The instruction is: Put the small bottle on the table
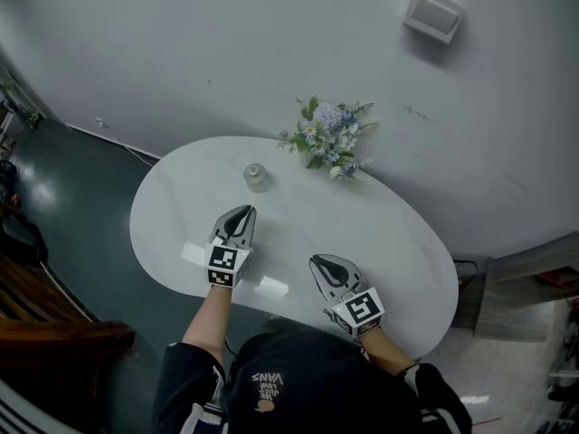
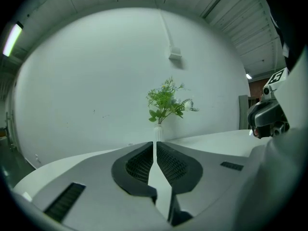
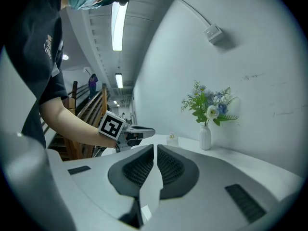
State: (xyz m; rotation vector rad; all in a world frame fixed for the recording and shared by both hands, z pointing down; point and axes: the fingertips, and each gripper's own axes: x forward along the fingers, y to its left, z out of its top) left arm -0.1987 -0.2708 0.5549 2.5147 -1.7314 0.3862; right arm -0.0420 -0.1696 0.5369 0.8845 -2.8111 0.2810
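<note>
The small clear bottle (image 1: 255,177) stands upright on the white oval table (image 1: 380,233), at its far left part; nothing holds it. It also shows small in the right gripper view, the bottle (image 3: 172,139) beyond the jaws. My left gripper (image 1: 242,212) hovers just short of the bottle, its jaws shut with nothing between them (image 2: 154,143). My right gripper (image 1: 321,262) sits nearer the table's front edge, also shut and empty (image 3: 155,147). From the right gripper view the left gripper (image 3: 144,130) appears at left with the forearm behind it.
A white vase of flowers (image 1: 330,138) stands at the table's far edge against the wall; the same vase (image 2: 158,133) lies straight ahead of the left jaws. Two white paper labels (image 1: 194,253) (image 1: 272,287) lie near the front edge. A wall box (image 1: 434,12) hangs above. Stairs lie at left.
</note>
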